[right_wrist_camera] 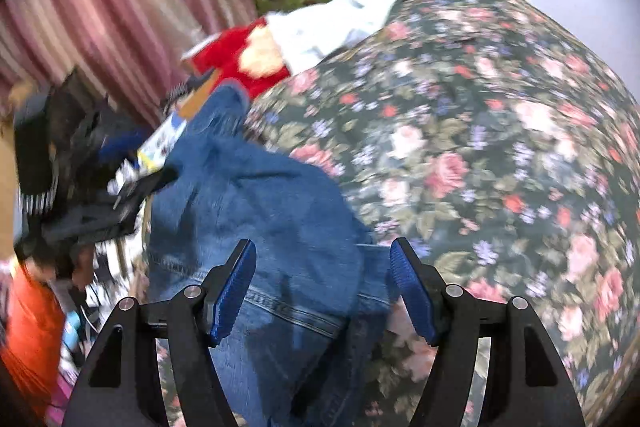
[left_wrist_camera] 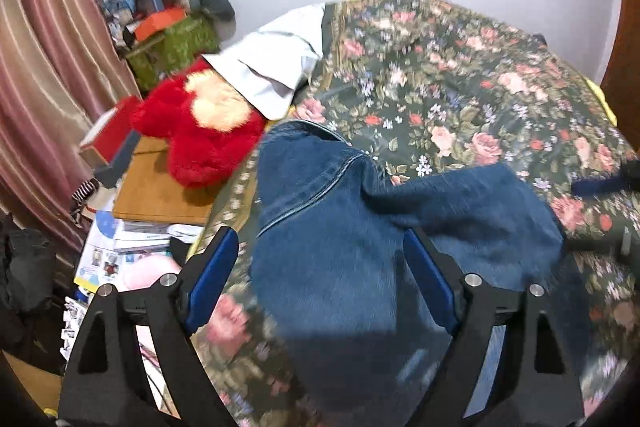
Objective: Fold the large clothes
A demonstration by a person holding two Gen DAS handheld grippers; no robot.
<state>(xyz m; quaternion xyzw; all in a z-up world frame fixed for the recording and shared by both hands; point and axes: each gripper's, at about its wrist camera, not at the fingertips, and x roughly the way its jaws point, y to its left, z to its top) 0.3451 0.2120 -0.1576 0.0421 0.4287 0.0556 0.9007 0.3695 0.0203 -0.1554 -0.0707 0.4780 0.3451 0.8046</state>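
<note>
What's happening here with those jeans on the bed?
A person is working with two handheld tongs over a pair of blue jeans lying rumpled on a floral bedspread, apparently to fold them. The left tongs and the right tongs both hover above the denim with their blue pads spread wide, gripping nothing. The jeans are not yet neatly folded. A red plush toy sits beside the bed on the cluttered side.

The floral bed cover [left_wrist_camera: 460, 87] lies bare across the far and right side, open for a gripper to pass. On the left, a red plush toy [left_wrist_camera: 200, 135], 1 white pillow [left_wrist_camera: 272, 67] and cluttered papers [left_wrist_camera: 120, 247] crowd the bed's edge, with the jeans [left_wrist_camera: 340, 247] heaped in the near middle.
</note>
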